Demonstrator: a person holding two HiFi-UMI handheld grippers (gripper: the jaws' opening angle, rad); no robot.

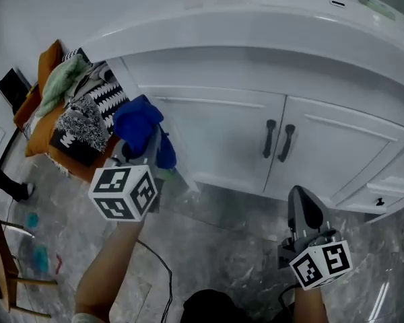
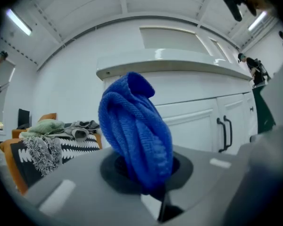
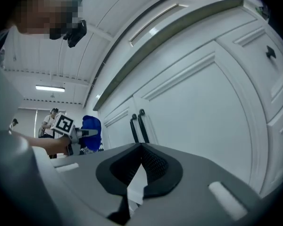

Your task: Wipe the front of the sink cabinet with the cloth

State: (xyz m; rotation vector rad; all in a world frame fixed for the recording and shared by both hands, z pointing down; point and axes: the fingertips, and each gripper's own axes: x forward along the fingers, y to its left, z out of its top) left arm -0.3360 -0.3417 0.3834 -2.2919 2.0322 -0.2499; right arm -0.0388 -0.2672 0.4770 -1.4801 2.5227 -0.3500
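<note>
Left gripper: your jaws pinch the blue cloth, which stands bunched above them. You hold it before the left door of the cabinet, near the door's left edge; contact cannot be told.
Right gripper: your jaws are pressed together with nothing between them, low before the right door, below the two black handles.
Laundry pile: left of the cabinet.
</note>
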